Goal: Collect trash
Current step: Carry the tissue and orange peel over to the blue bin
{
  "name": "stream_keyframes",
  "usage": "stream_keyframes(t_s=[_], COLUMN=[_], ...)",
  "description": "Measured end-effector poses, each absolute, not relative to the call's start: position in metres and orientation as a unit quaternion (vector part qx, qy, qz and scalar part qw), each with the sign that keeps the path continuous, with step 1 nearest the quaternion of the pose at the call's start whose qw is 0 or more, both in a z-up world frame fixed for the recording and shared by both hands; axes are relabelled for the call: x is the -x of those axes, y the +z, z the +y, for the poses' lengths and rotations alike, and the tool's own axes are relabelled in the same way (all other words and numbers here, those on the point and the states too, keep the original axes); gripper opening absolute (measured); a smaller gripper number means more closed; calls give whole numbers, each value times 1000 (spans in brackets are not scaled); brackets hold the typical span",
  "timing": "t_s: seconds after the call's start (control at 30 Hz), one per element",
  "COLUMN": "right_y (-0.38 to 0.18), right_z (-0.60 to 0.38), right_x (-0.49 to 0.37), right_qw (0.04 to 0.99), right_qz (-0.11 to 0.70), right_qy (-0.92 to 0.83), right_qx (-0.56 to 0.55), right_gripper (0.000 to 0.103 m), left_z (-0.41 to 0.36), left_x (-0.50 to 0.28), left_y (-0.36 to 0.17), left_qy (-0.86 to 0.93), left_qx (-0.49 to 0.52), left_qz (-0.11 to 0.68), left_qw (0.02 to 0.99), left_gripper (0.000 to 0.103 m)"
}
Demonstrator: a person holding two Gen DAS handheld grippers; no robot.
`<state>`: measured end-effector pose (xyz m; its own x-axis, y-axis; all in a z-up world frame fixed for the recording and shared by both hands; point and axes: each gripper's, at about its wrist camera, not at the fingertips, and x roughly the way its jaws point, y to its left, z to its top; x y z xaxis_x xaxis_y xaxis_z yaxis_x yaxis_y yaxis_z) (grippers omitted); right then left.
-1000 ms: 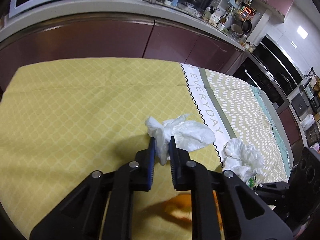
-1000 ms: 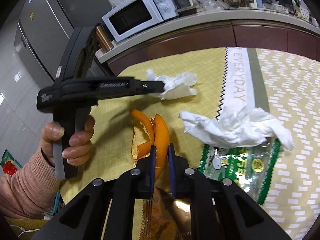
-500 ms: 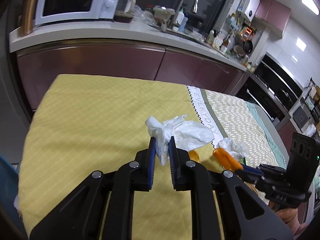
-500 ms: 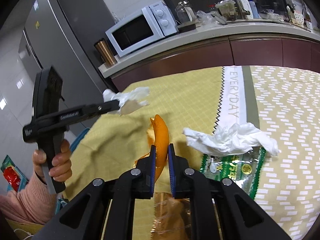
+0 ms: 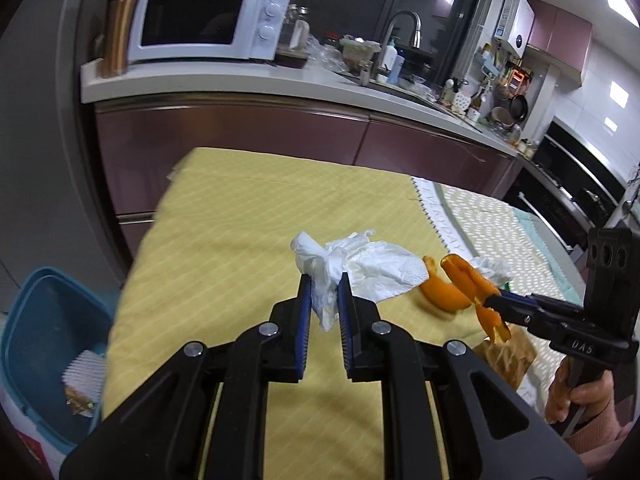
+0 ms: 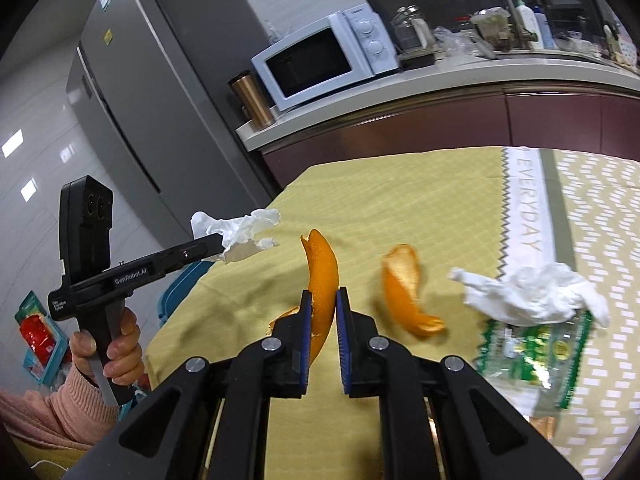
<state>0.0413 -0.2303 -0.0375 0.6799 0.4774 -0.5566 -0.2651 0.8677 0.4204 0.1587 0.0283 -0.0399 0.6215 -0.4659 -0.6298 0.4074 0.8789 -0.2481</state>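
My left gripper [image 5: 323, 294] is shut on a crumpled white tissue [image 5: 360, 266], held in the air over the yellow tablecloth [image 5: 224, 240]. In the right wrist view this left gripper [image 6: 218, 246] and its tissue [image 6: 240, 232] hang at the table's left edge. My right gripper [image 6: 322, 300] is shut on a curved strip of orange peel [image 6: 322, 268], lifted off the cloth. A second orange peel piece [image 6: 404, 288] lies on the cloth just to its right. An open blue bin [image 5: 44, 340] stands on the floor left of the table, with some trash inside.
Another white tissue [image 6: 532, 296] lies on a green and clear plastic wrapper [image 6: 536, 356] at the right. A brown wrapper [image 5: 508, 352] lies near the table's front. Behind are a counter with a microwave [image 5: 208, 26] and a fridge [image 6: 160, 92]. A hand [image 6: 116, 344] grips the left tool.
The left gripper has carried the tissue left toward the table's edge, and the blue bin has come into view. The right gripper has lifted its peel strip off the cloth.
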Motion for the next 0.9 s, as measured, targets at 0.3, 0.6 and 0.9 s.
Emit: stream_keyframes(t_s=[0.3,0.6,0.9], right_y=[-36,-36,-38], right_z=[-194,-165,-150], right_x=[-52,-62,-69], right_qw=[891,882,873], right_qz=[350,356,366], right_qy=[248,279,295], right_qx=[-146,-133,-129], right_gripper=[11,11,11], left_z=[65,98,121], left_x=[-135,-123,-115], left_y=[-37,-39,-41], left_qy=[-212,-190,-169], left_qx=[42,57,63], left_qz=[351,350,350], left_qw=[911,915,919], left_gripper=[14,14,14])
